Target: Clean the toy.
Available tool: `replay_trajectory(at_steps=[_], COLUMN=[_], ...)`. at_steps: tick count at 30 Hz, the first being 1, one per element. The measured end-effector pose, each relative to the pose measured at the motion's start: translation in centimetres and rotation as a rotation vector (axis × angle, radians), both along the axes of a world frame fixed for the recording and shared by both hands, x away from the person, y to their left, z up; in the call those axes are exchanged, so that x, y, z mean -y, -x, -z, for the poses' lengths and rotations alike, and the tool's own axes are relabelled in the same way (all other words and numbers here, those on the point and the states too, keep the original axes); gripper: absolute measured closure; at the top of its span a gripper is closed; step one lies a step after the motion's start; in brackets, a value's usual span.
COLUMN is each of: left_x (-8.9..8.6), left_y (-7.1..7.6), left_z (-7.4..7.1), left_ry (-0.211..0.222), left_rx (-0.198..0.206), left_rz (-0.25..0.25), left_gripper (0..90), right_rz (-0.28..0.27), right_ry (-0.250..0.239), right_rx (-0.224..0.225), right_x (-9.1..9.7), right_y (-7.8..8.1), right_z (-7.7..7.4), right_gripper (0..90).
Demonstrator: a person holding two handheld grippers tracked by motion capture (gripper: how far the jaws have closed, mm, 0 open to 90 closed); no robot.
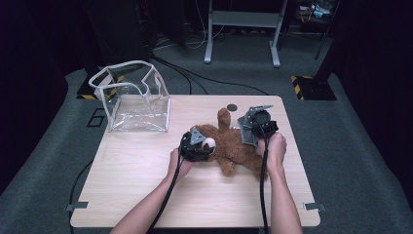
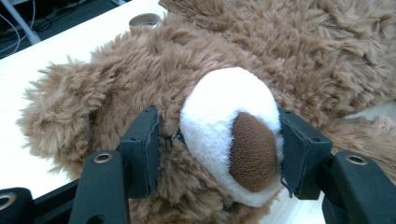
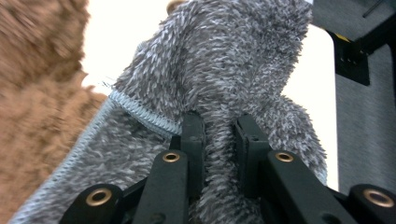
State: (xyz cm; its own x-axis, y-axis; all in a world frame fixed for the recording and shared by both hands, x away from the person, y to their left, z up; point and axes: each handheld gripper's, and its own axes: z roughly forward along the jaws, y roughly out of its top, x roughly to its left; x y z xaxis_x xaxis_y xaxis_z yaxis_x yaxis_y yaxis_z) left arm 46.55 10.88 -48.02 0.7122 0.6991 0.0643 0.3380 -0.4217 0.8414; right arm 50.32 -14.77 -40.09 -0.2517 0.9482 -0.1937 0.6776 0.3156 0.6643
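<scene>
The left claw pinches the white, rounded plush muzzle of a shaggy brown teddy bear, one pad on each cheek, probably to pin the head down. The right claw is pressed nearly together on a bunched fold of a fuzzy grey fleece cloth with a pale stitched hem, likely to drag it clear of the bear. The bear lies on its back right of the middle of the pale wooden table, one arm toward the far edge. A clear, floppy plastic bag with white piping stands open at the far left corner.
</scene>
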Motion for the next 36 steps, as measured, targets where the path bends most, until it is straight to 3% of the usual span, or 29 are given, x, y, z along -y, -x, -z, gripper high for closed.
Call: replay_trajectory(at_steps=[3,6,9,12,19,28,36], left_x=[0.0,0.0,0.0,0.0,0.0,0.0,0.0], left_y=[0.0,0.0,0.0,0.0,0.0,0.0,0.0], left_z=[0.0,0.0,0.0,0.0,0.0,0.1,0.1], left_ry=[0.003,0.000,0.000,0.003,0.005,0.009,0.011], left_rx=[-0.001,0.000,0.000,-0.001,0.000,0.004,0.004], left_rz=[-0.002,-0.002,-0.002,-0.003,-0.003,-0.006,-0.006], left_gripper=[39.3,39.3,39.3,39.3,39.3,39.3,39.3], right_rz=[-0.045,-0.112,-0.162,-0.186,-0.125,-0.008,0.077], right_ry=[-0.087,-0.142,-0.162,-0.128,-0.057,-0.036,-0.029], right_rx=[0.037,0.034,0.001,-0.014,-0.004,-0.001,-0.002], right_x=[-0.7,-2.0,-3.7,-4.9,-3.9,0.5,3.2], right_y=[0.7,1.1,0.9,0.4,0.3,-0.1,0.2], right_z=[-1.1,-1.8,-1.2,-0.1,0.3,0.6,0.5], right_gripper=[76.2,76.1,76.0,76.0,76.2,76.3,76.2])
